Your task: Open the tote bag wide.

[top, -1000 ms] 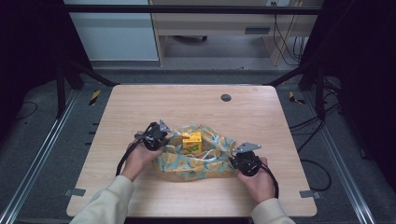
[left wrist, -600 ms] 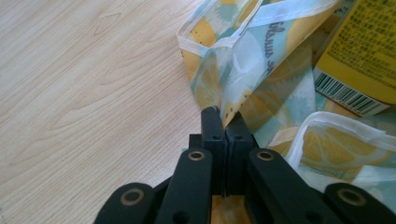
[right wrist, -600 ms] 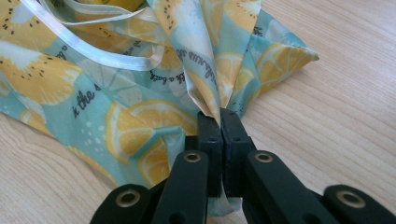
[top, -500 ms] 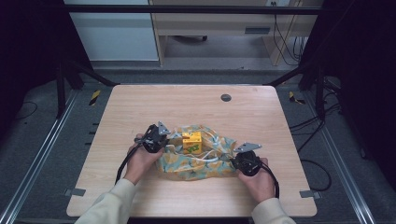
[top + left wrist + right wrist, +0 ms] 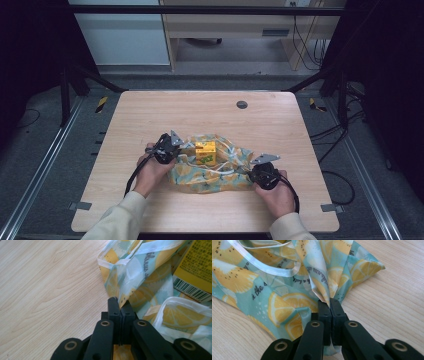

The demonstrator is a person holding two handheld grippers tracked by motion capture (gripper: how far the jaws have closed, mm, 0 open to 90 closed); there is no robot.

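Note:
A lemon-print cloth bag lies crumpled on the wooden table, with a yellow carton sitting on it. My left gripper is at the bag's left edge, shut on a fold of the fabric. My right gripper is at the bag's right side, shut on another fold of the fabric. In the left gripper view the carton shows its barcode at the right. White handles lie looped across the cloth.
A dark round grommet sits near the table's far edge. Bare wood stretches behind the bag and to both sides. Black frame posts and cables stand beyond the table's edges.
Both grippers keep their hold on the bag. The left gripper has shifted slightly to the right and the bag's left side has bunched inward a little.

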